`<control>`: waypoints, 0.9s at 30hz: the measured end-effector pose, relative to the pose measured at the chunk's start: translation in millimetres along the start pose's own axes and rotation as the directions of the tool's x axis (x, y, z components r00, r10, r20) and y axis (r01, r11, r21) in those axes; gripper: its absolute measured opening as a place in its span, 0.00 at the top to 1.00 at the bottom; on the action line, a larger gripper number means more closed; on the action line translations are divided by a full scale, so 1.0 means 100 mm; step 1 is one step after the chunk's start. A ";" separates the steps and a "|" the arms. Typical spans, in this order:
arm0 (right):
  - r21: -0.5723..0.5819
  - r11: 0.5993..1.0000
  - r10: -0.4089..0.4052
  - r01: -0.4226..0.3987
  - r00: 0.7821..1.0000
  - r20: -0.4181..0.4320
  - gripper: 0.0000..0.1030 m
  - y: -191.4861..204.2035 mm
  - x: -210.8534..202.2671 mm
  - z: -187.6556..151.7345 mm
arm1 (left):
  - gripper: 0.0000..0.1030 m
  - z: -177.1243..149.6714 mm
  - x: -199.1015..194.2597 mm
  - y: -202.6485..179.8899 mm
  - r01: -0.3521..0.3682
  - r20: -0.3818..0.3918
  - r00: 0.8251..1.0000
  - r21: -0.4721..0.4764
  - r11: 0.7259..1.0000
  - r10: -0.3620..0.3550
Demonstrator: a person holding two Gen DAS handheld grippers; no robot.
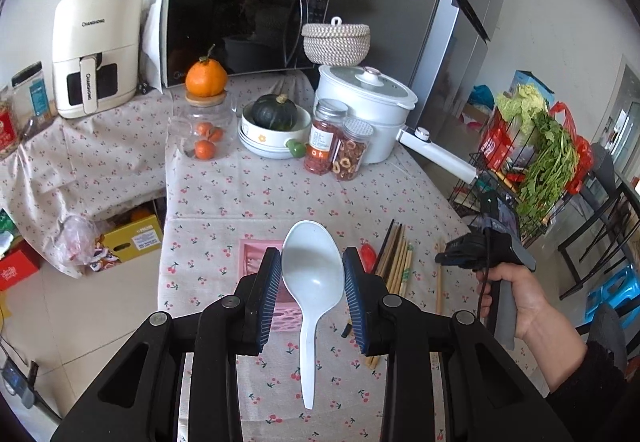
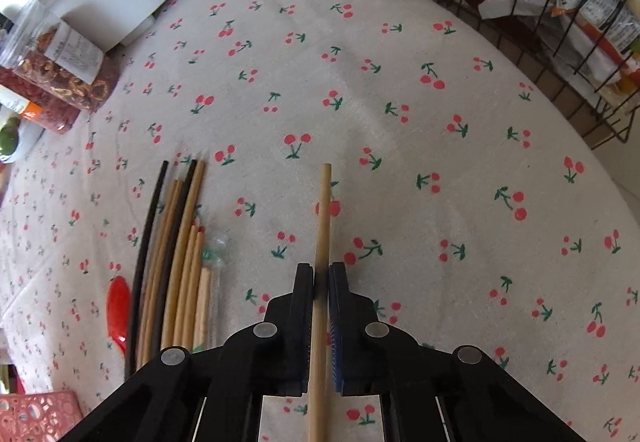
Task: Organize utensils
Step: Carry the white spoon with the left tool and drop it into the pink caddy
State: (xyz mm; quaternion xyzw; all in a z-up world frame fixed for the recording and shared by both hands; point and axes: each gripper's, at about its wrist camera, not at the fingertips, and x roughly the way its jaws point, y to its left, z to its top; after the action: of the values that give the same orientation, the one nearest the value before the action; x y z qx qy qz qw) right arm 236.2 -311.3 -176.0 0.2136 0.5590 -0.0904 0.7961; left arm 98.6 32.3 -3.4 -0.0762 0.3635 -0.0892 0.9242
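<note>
My left gripper (image 1: 312, 274) is shut on a white plastic spoon (image 1: 313, 278), its pads against both sides of the bowl, the handle hanging down toward me above the table. A pink slotted basket (image 1: 256, 254) lies just behind and below the spoon; a corner of it shows in the right wrist view (image 2: 36, 416). My right gripper (image 2: 321, 278) is shut on a single wooden chopstick (image 2: 323, 210) over the cherry-print cloth. A bundle of wooden and black chopsticks (image 2: 176, 262) and a red spoon (image 2: 119, 302) lie to its left; the bundle also shows in the left wrist view (image 1: 394, 262).
At the back of the table stand a white electric pot (image 1: 360, 110), two spice jars (image 1: 336, 138), a bowl with a green squash (image 1: 276, 126) and a glass jar of oranges (image 1: 204, 130). A wire rack of groceries (image 2: 560, 2) stands off the table's right edge.
</note>
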 end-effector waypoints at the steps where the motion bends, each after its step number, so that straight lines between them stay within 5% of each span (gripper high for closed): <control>1: -0.001 1.000 0.027 -0.027 1.000 0.000 0.95 0.00 -0.05 -0.02 | 0.67 0.01 -0.02 0.02 -0.005 0.014 1.000 -0.005 1.000 0.005; 9: -0.132 0.976 0.187 -0.171 0.975 0.121 0.95 0.17 -0.88 -0.31 | 0.67 0.11 -0.25 0.17 -0.038 0.175 0.983 -0.071 0.997 0.050; 16: -0.239 0.933 0.323 -0.270 0.920 0.221 0.95 0.40 -1.43 -0.60 | 0.67 0.20 -0.27 0.28 -0.064 0.335 0.936 -0.123 0.990 0.102; 23: -0.310 0.896 0.408 -0.317 0.864 0.296 0.95 0.53 -1.77 -0.71 | 0.67 0.24 0.20 0.32 -0.126 0.346 0.926 -0.088 0.988 0.149; 27: -0.339 0.876 0.449 -0.343 0.836 0.314 0.95 0.59 -1.90 -0.74 | 0.67 0.23 0.55 0.41 -0.143 0.274 0.948 -0.088 0.986 0.162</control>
State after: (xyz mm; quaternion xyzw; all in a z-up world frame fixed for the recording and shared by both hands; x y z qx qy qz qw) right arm 127.5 -244.6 -6.0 0.1936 0.3425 0.1148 0.9122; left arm 158.4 61.5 -31.9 -0.0907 0.2365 0.0062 0.9674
